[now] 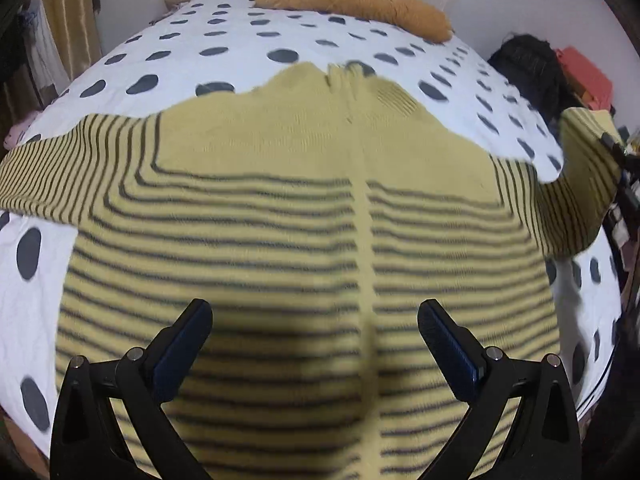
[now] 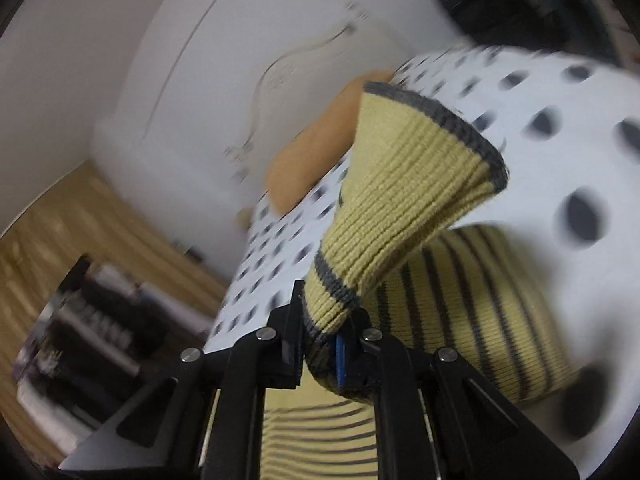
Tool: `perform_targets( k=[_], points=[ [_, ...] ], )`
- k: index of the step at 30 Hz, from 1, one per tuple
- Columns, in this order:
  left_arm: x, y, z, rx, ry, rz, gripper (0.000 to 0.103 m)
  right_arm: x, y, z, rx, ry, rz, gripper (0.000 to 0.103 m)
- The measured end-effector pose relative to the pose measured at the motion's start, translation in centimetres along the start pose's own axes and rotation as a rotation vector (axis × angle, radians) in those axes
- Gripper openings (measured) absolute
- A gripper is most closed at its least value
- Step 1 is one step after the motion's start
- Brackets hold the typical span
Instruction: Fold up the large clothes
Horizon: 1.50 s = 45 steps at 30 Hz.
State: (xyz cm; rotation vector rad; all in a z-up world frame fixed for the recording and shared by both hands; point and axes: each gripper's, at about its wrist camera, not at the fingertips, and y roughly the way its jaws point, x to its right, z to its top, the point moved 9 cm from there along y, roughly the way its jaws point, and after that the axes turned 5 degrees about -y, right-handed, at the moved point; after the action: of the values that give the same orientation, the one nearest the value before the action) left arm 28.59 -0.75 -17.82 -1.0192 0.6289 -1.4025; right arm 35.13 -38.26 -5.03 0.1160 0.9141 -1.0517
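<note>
- Sweater (image 1: 304, 216) lies spread flat on the dotted bed (image 1: 248, 40), the collar far from us — a good start for folding.
- Right gripper (image 2: 326, 344) has its fingers closed on the sleeve cuff (image 2: 400, 184), lifted off the bed, probably to carry the sleeve inward.
- Left gripper (image 1: 316, 344) hovers over the hem with its fingers wide apart, holding nothing — ready, I think, to pin the body.

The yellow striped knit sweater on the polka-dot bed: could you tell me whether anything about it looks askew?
The yellow striped knit sweater lies flat except one sleeve cuff, lifted off the polka-dot bedspread, pinched in the right gripper.
</note>
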Motion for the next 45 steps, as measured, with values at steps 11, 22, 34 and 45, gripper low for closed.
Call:
perform_targets(
  k=[11,22,34,45],
  points=[
    [-16.3,2.3,7.0,0.031,-0.144,0.052,0.103,-18.3,23.9,-24.2,-0.453,-0.096,0.196,0.019],
    [-17.1,4.9,8.0,0.013,-0.210,-0.088,0.103,-19.7,19.1,-23.0,-0.351,-0.262,0.100,0.079],
    [-16.2,3.6,2.2,-0.075,-0.380,-0.117,0.102,-6.1,5.4,-19.7,-0.307,-0.063,-0.154,0.079],
    [-15.7,5.3,4.4,0.002,-0.689,-0.327,0.098,-3.3,4.7,-19.0,-0.254,0.039,-0.088,0.079]
  ],
)
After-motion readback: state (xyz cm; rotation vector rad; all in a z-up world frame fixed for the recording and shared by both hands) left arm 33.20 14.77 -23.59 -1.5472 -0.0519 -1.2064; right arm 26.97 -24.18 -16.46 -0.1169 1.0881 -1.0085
